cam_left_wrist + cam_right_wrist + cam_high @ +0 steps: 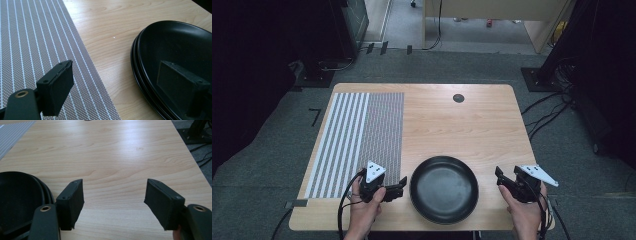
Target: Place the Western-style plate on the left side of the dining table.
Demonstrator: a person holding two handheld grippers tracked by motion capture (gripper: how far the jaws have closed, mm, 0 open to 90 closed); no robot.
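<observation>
On the near half of the table (pixel 462 125): black plates (pixel 444 189), stacked, centred near the front edge. Stack edges visible in left gripper view (at least two rims, exact count unclear) and again in right gripper view (pixel 17 200) at lower left.

On the left part of the table: woven mat (pixel 357 140), two patterns — wide white stripes on the outer half, fine grey weave with thin lines on the inner half. Inner edge close to the plates, not touching; bare wood between them in left gripper view.

At the far centre of the table: small dark round hole (pixel 458 98).

Left claw (pixel 400 188): held in left hand (pixel 364 207), just left of the plates, pointing toward them. Wide open, nothing gripped. In left gripper view (pixel 113 85), one jaw over the mat (pixel 37 45), the other over the rim of the plates (pixel 175 50). Contact with either cannot be told.

Right claw (pixel 500 178): held in right hand (pixel 527 210), just right of the plates, near the table's right front corner. Wide open, nothing gripped. In right gripper view (pixel 113 202), both jaws over bare wood, plates beside the left-hand jaw, apart from it.

Beyond the table: grey carpet floor (pixel 272 150), cables (pixel 547 110) at the right, dark equipment at both sides.
</observation>
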